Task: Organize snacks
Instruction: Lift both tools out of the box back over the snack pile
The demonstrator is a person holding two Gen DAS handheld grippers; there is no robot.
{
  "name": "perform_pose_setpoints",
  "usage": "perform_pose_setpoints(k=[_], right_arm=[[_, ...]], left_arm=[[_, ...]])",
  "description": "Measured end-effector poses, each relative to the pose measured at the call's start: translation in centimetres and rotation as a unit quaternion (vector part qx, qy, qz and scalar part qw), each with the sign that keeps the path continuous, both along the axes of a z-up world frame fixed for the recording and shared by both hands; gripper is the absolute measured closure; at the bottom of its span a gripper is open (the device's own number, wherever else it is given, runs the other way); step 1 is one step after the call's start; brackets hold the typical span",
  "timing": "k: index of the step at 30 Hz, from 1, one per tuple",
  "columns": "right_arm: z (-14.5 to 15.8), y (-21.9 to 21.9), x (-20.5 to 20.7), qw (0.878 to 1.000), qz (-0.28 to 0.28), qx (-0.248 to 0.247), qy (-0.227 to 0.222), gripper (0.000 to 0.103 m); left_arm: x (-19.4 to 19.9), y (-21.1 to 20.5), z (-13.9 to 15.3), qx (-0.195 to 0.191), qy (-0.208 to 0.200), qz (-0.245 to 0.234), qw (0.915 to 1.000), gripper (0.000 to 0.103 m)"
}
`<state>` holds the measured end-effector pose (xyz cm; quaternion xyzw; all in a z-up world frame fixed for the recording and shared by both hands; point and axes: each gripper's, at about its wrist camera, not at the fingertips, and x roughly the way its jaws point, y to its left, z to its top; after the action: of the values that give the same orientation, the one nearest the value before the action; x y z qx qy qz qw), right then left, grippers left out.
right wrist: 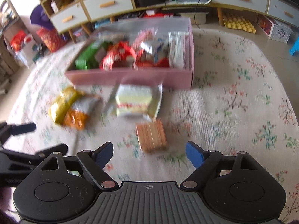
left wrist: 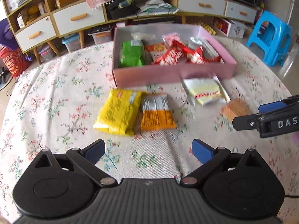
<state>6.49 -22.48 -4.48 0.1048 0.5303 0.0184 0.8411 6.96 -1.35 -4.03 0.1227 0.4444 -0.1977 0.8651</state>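
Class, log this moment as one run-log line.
left gripper open, empty | right gripper open, empty | four snacks outside pink box

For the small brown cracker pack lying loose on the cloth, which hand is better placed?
Right, probably. The brown cracker pack lies just ahead of the open right tongs, nearly centred between them. The left tongs, also open, face the yellow packet and orange packet instead.

L gripper open, empty | yellow pack ahead | pink box behind
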Motion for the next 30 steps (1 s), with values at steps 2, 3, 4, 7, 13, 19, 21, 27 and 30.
perform_pose_setpoints(k=[2, 3, 4, 7, 13, 19, 21, 27, 30], right_arm=[[-0.5, 0.5, -0.5, 1.000, 0.014, -0.017, 0.001, 0.016], [-0.7, 0.7, -0.7, 0.999, 0.022, -0.026, -0.002, 0.016], [-0.8, 1.0, -0.8, 0.999, 0.028, -0.034, -0.005, 0.016], [-1.5, 1.4, -1.1, 0.998, 0.039, -0.054, -0.007, 0.016], [-2.7, 1.6, -1.6, 0.995, 0.057, -0.080, -0.021, 0.005], [-3.3, 0.9, -2.5, 0.994, 0.058, -0.073, -0.055, 0.000], [-3.5, 0.8, -2.9, 0.993, 0.064, -0.073, -0.072, 0.000], [-3.5, 0.9, -3.2, 0.992, 0.061, -0.073, -0.085, 0.000], [-3.6, 0.9, -3.2, 0.991, 0.063, -0.073, -0.094, 0.000]], left_arm=[[-0.4, 0.1, -0.6, -0.001, 0.006, -0.005, 1.0000, 0.004], [-0.5, 0.2, -0.9, -0.001, 0.010, -0.007, 0.9999, 0.004], [-0.7, 0.2, -1.2, -0.001, 0.014, -0.008, 0.9999, 0.004], [-0.9, 0.3, -2.3, -0.005, 0.028, -0.007, 0.9996, 0.004], [-1.7, -0.1, -3.5, 0.009, 0.008, -0.027, 0.9996, 0.000], [-1.5, -0.4, -3.8, -0.007, -0.019, -0.024, 0.9995, 0.000], [-1.3, -0.5, -3.9, -0.010, -0.023, -0.021, 0.9995, 0.000], [-0.9, -1.2, -4.4, -0.023, -0.055, -0.030, 0.9977, 0.000], [-0.6, -1.3, -4.5, -0.032, -0.069, -0.039, 0.9963, 0.000]])
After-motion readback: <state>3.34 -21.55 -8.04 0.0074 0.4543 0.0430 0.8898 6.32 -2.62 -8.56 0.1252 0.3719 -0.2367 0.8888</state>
